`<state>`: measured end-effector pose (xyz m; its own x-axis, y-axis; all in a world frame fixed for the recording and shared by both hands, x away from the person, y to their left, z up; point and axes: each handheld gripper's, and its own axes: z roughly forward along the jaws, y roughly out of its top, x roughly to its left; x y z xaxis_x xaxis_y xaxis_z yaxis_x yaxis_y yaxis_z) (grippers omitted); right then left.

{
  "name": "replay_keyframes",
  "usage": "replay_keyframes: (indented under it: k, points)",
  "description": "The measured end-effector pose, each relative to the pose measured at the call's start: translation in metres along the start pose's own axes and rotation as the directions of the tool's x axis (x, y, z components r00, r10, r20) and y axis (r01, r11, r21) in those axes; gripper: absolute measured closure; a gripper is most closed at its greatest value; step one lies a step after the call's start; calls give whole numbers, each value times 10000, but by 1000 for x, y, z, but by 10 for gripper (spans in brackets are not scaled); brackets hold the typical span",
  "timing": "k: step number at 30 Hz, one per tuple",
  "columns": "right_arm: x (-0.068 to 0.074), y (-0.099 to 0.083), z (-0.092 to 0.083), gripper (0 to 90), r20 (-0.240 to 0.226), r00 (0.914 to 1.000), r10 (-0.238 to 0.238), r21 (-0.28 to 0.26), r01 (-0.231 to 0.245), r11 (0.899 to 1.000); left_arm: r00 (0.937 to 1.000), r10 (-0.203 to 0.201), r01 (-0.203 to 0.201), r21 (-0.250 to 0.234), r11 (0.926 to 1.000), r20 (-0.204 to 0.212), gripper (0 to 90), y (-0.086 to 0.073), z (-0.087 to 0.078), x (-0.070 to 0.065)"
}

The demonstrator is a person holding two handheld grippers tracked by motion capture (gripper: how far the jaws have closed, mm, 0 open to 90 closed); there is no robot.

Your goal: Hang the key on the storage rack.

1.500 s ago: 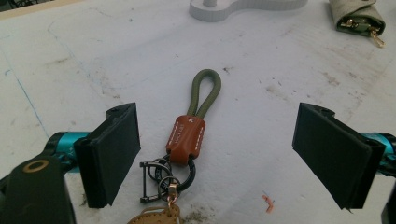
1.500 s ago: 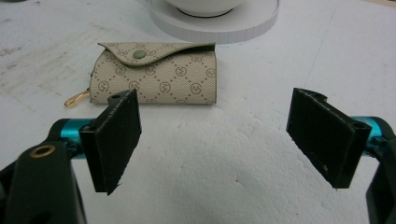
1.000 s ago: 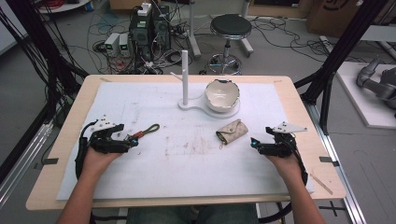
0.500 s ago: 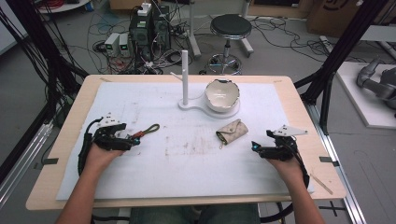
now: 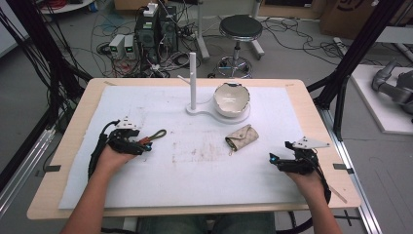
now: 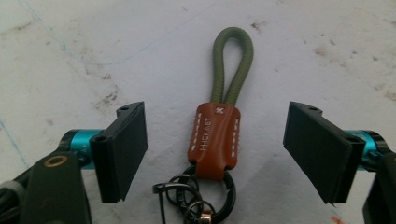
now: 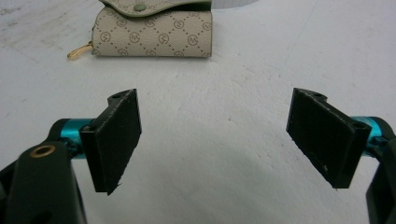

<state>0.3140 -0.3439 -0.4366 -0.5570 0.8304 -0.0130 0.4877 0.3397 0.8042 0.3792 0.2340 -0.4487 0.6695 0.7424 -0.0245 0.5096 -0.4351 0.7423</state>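
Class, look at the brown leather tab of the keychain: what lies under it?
The leather tab lies on the stained white table cover. Its lower fold covers the top of the black ring.

This is a robotics lab: a pale wooden desk (image 5: 73,141) under a white sheet stands inside a black metal frame (image 5: 358,53), with computer towers (image 5: 155,27), tangled black cables (image 5: 44,58) and a round black stool (image 5: 240,27) on the grey floor.

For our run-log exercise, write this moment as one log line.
left gripper: open, jaws just closing around keychain, pads not touching | right gripper: open, nothing between jaws | key pouch: ahead on table
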Motion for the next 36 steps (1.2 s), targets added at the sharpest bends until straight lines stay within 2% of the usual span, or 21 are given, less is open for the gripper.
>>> replay_keyframes:
  k: [2,3,5,6,11,16,17,23,27,33,36]
  points:
    - [-1,-1,-1,182,28,10000,33,-20,-33,10000,9998,166,-164,182,9997,-91,260,2,0,1]
    - [-2,-2,-2,182,34,10000,38,-25,-37,10000,9998,161,-160,161,9997,-80,318,2,1,1]
    - [-2,-2,-2,182,33,10000,72,-22,-72,10000,9997,240,-238,193,9995,-72,374,2,2,0]
    - [-3,-2,-2,182,26,10000,62,-18,-62,10000,9995,304,-303,325,9990,-41,380,2,4,-1]
    - [-2,-2,-1,182,-21,10000,10,-7,-10,10000,9995,323,-322,277,9991,-17,438,2,4,0]
    - [-1,-2,0,182,-28,10000,0,-2,0,10000,9998,175,-175,164,9997,7,488,1,3,2]
    - [-1,-2,0,182,-37,10000,-18,4,18,10000,9998,198,-198,169,9997,16,532,1,3,2]
    - [-1,-2,0,182,-32,10000,-42,16,42,10000,9978,628,-632,160,9979,211,631,1,2,0]
    - [0,-1,1,182,-51,10000,20,49,-20,10000,9958,886,-891,174,9959,239,665,1,2,-2]
    - [0,-1,2,182,-113,9999,-20,52,20,10000,9966,691,-695,64,9976,445,690,0,1,1]
    - [1,0,2,182,-124,9999,-51,22,51,10000,9961,745,-750,86,9971,480,704,0,1,0]
